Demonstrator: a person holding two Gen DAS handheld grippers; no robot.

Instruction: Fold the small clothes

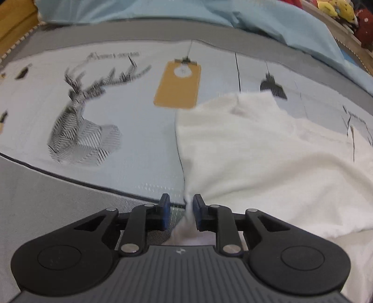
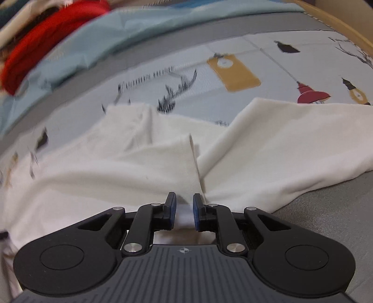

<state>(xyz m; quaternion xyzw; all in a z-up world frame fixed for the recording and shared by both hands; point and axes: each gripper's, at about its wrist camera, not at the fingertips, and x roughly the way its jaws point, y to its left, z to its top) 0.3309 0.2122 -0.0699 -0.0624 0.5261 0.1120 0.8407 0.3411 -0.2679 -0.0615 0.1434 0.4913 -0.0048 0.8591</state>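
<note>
Item: white garment (image 1: pixel 268 149), soft, slightly fuzzy knit, off-white, without print or trim that can be made out. It lies spread and rumpled on a patterned sheet (image 1: pixel 139 130), with broad soft folds running across it. In the right wrist view the garment (image 2: pixel 121 167) shows two overlapping panels: one flap with a straight hemmed edge ends near the middle, and a second wide panel reaches up and to the right, its corner lying just below a red lamp motif (image 2: pixel 312 95). The lower right edge drapes onto plain grey fabric (image 2: pixel 326 209).

Left gripper (image 1: pixel 180 211): black linkage, blue pads, jaws parted a little. A thin bunched ridge of the white cloth rises between them and lies against the right pad; the left pad stands clear of it, with the sheet visible in the gap.

Right gripper (image 2: pixel 184 211): same build, jaws narrowly apart, a fold of white cloth between them; whether both pads press on it cannot be told.

Support: pale grey sheet with a grey border, printed with a hatched stag (image 1: pixel 86 116), a mustard tag (image 1: pixel 178 87) and dark lamp shapes.

Surroundings: light blue bedding (image 1: pixel 256 21) beyond the sheet; a red fabric item (image 2: pixel 46 39), blurred, at the upper left of the right wrist view.
</note>
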